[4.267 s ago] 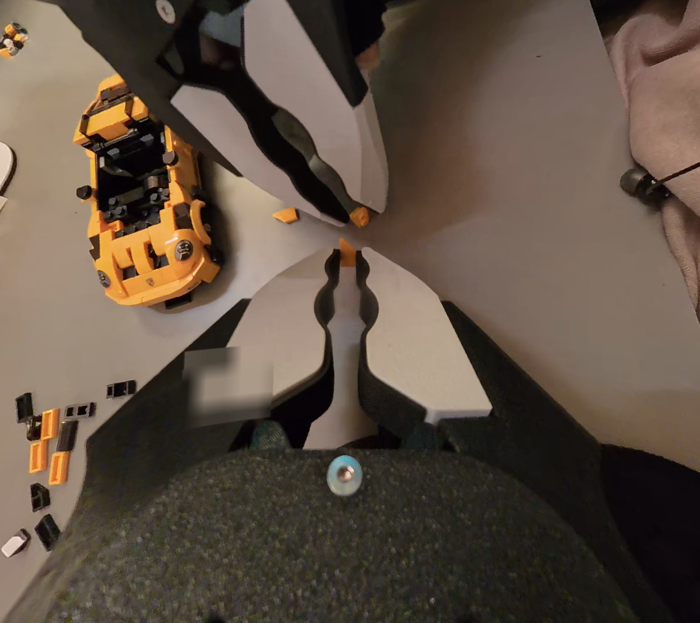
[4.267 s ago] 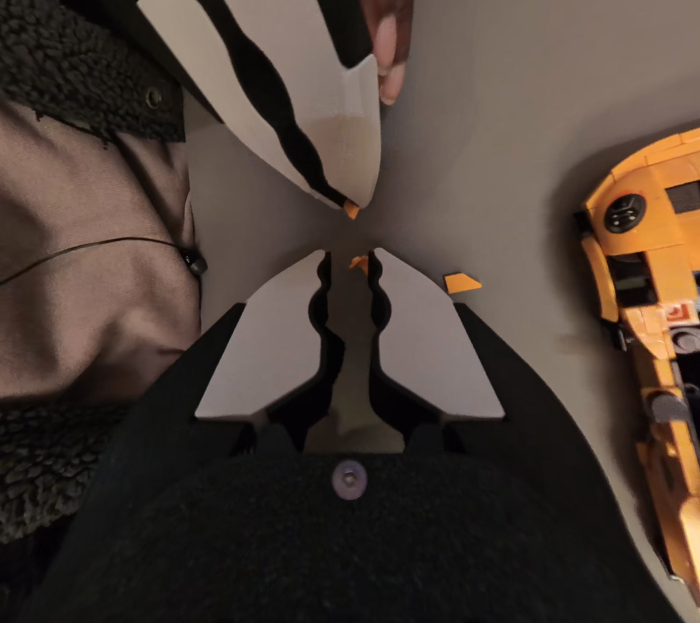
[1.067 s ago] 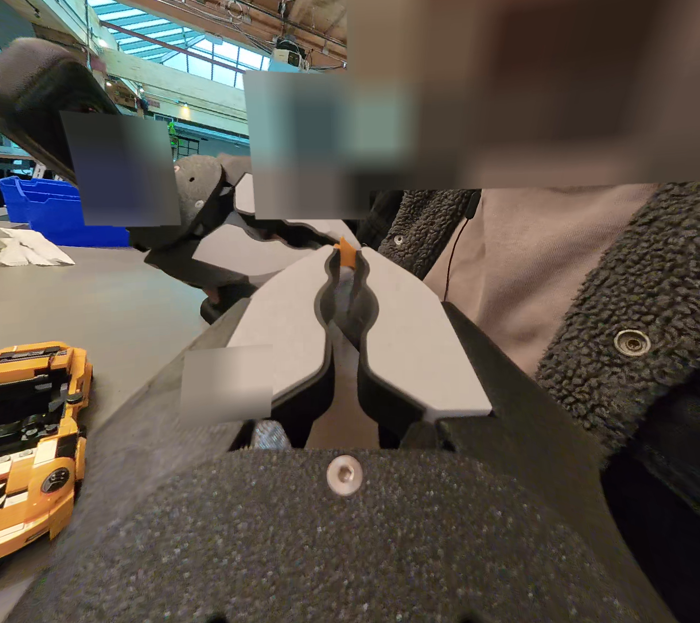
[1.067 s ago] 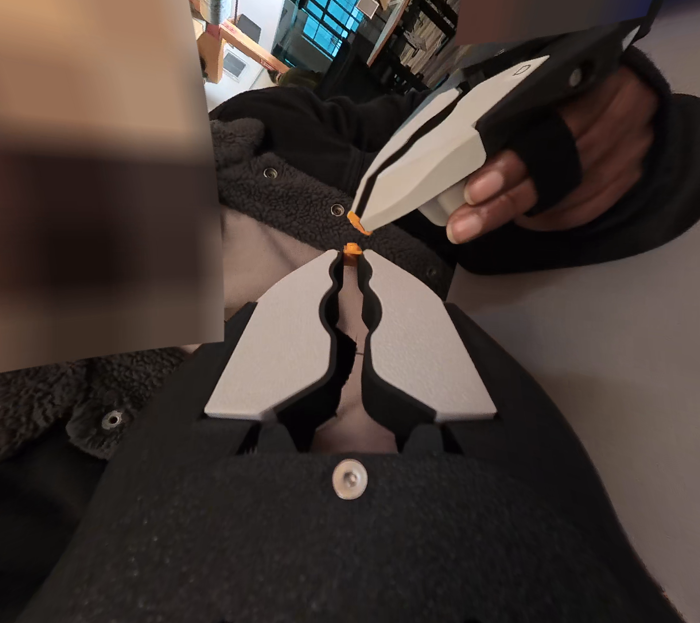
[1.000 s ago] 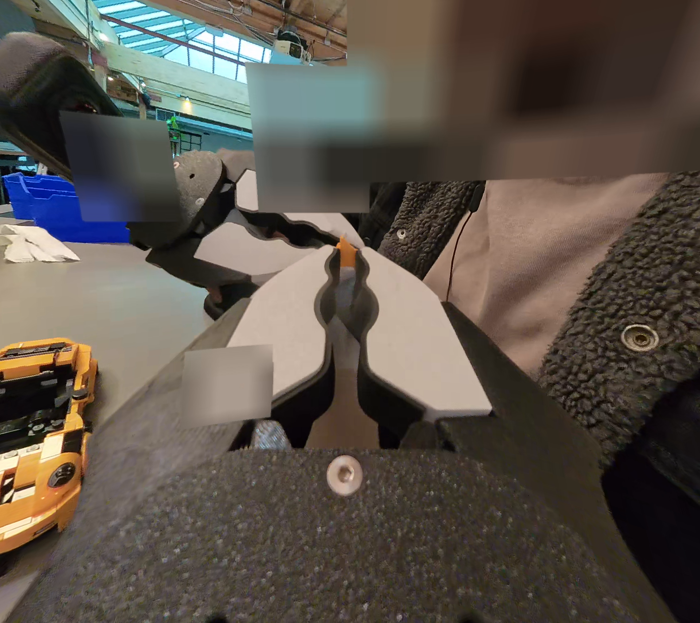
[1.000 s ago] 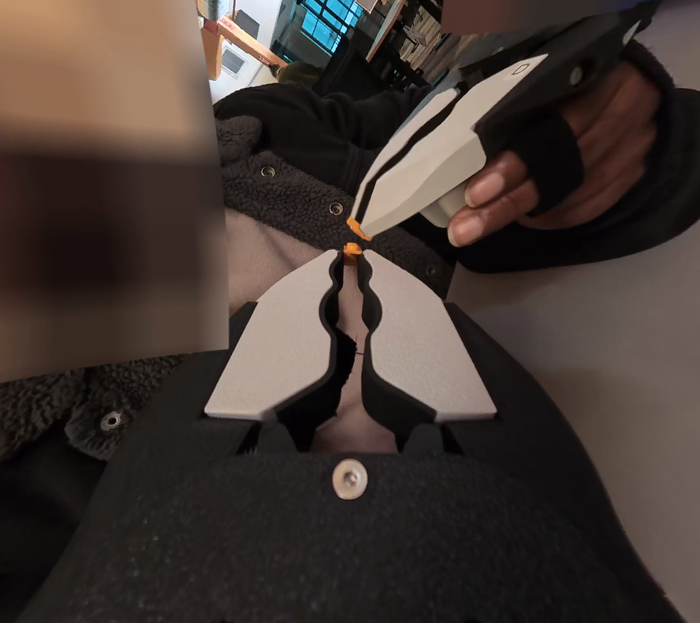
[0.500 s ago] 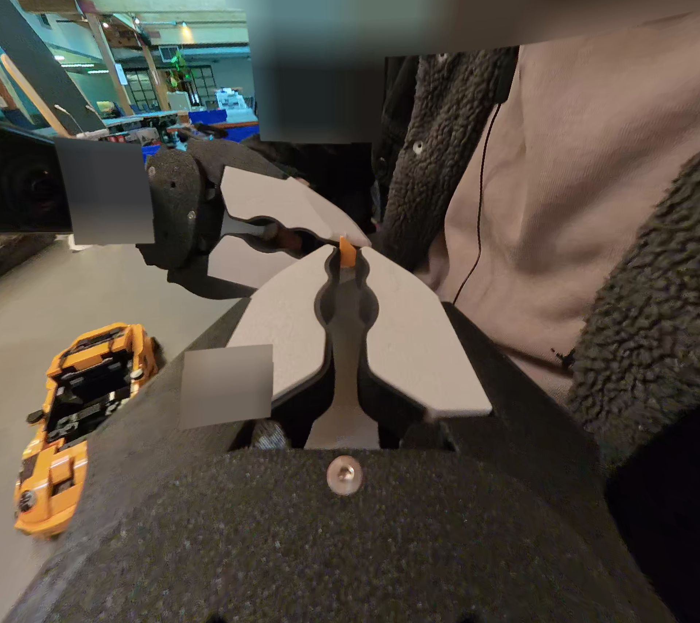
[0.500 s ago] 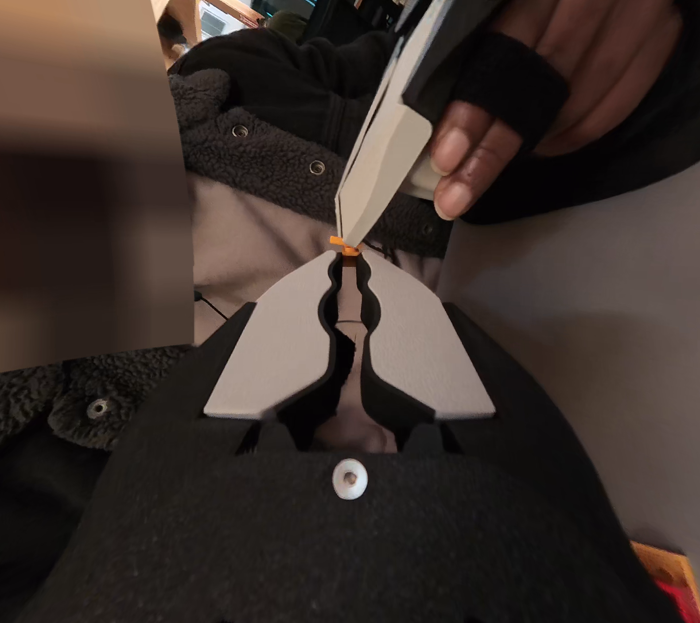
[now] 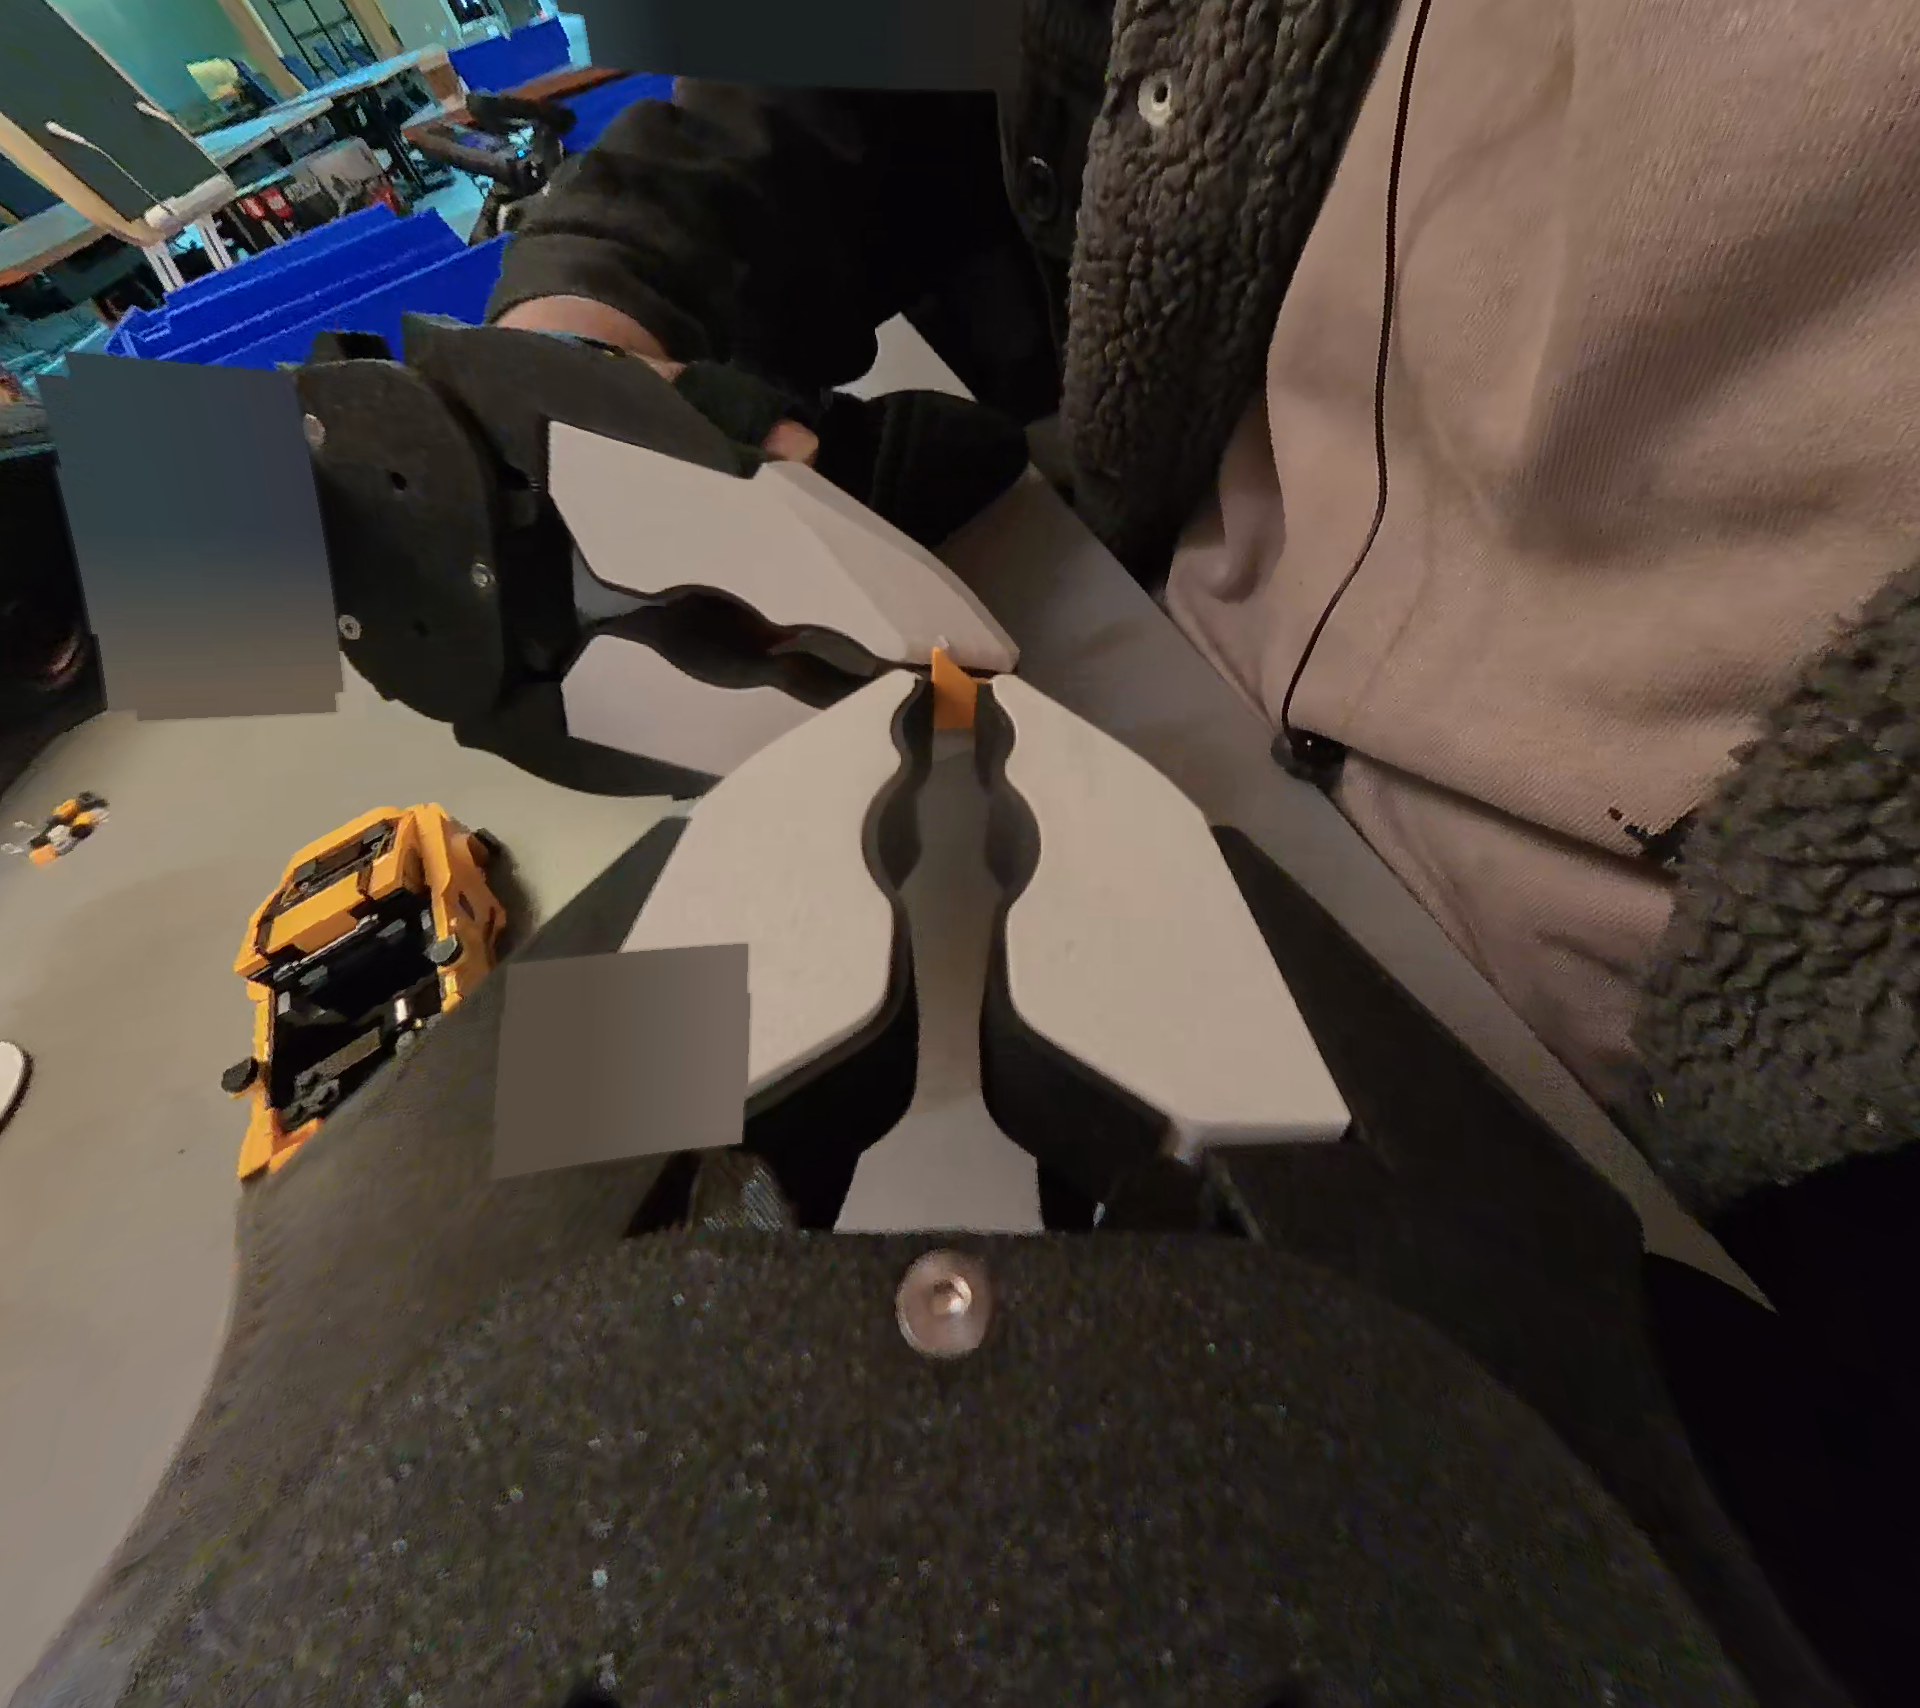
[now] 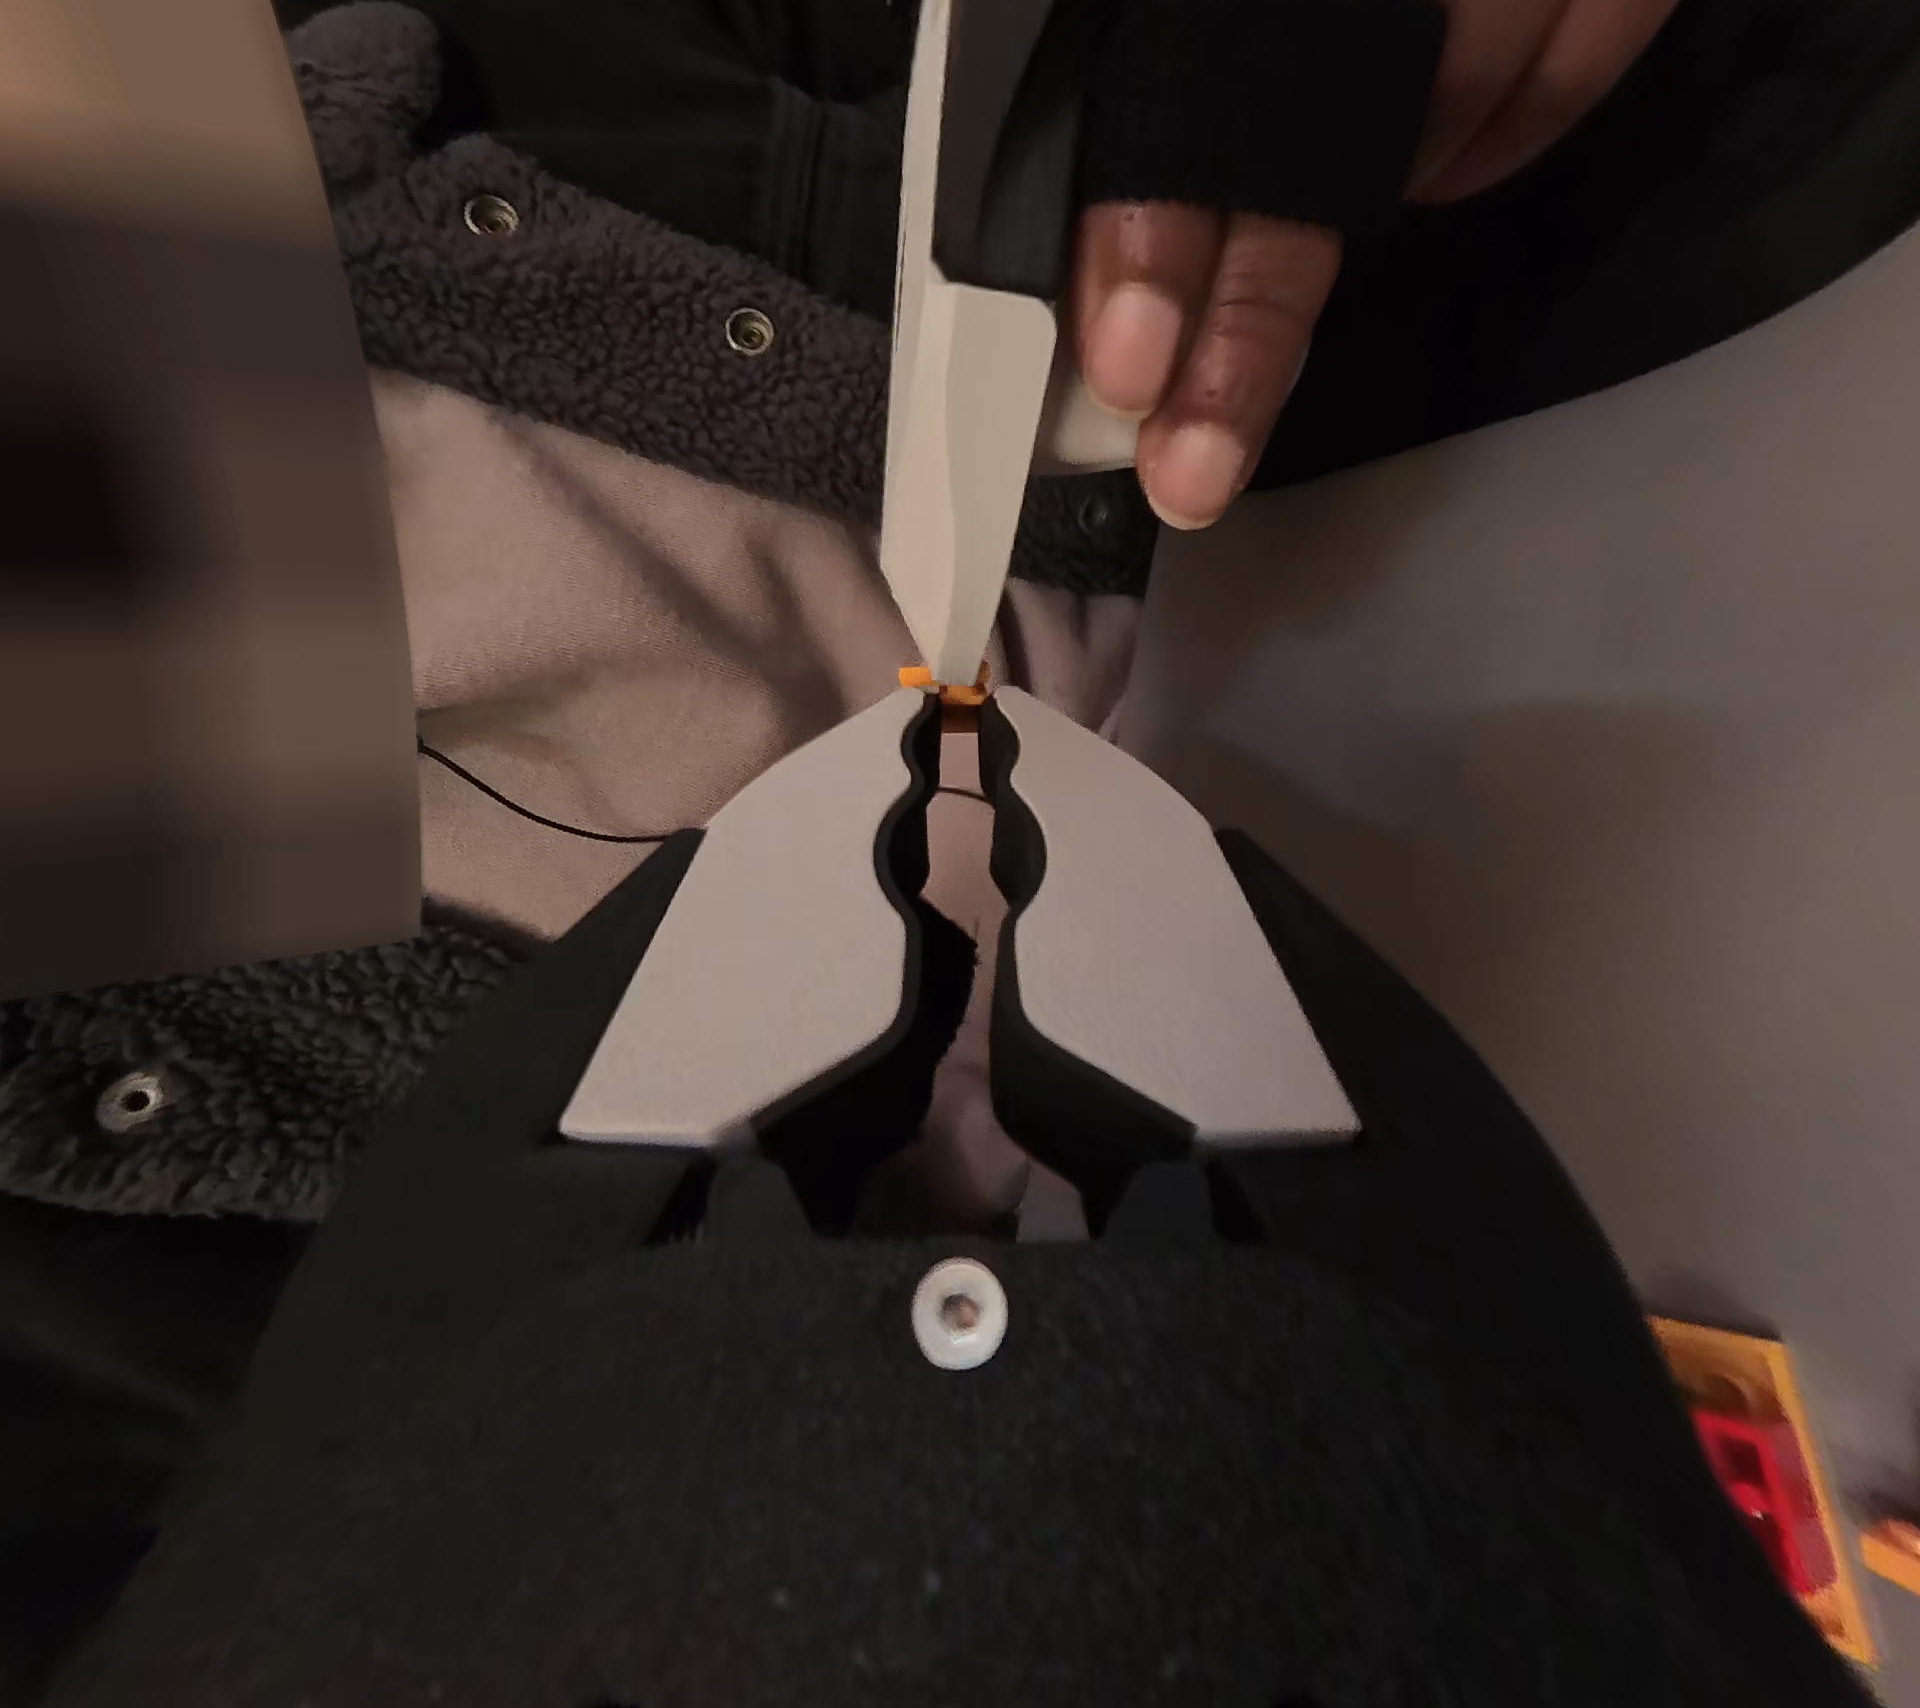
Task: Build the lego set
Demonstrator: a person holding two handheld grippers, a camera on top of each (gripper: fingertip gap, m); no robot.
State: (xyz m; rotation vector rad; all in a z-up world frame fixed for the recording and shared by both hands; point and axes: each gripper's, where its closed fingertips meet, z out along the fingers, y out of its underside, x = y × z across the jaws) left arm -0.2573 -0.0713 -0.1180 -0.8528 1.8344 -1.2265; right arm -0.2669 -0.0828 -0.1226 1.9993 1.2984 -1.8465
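Observation:
My left gripper [image 9: 953,688] is shut on a small orange Lego piece [image 9: 953,706] at its fingertips. My right gripper [image 10: 957,702] is shut on another small orange piece [image 10: 961,713]. The two grippers meet tip to tip in the air in front of a person's chest, and the two pieces touch. In the left wrist view the right gripper [image 9: 920,659] comes in from the left. In the right wrist view the left gripper [image 10: 951,656] comes down edge-on from above, with its orange piece [image 10: 914,677] showing at the tip. The orange Lego car [image 9: 364,941] lies on the grey table [image 9: 125,1191] to the left.
A few small loose pieces [image 9: 64,823] lie far left on the table. Blue bins [image 9: 312,287] stand behind. The person's fleece jacket [image 9: 1195,152] and beige shirt [image 9: 1610,411] fill the right side, beyond the table edge. A hand [image 10: 1195,370] holds the left gripper. Only a small space, under 4 cm, lies between the two pairs of fingers. Left tips and right tips are each some 20 cm from the orange Lego car [image 9: 364,941].
Both grippers lifted their orange pieces off the table, turned toward the person, and closed the gap. The tips now touch, and the views have tilted down toward the table.

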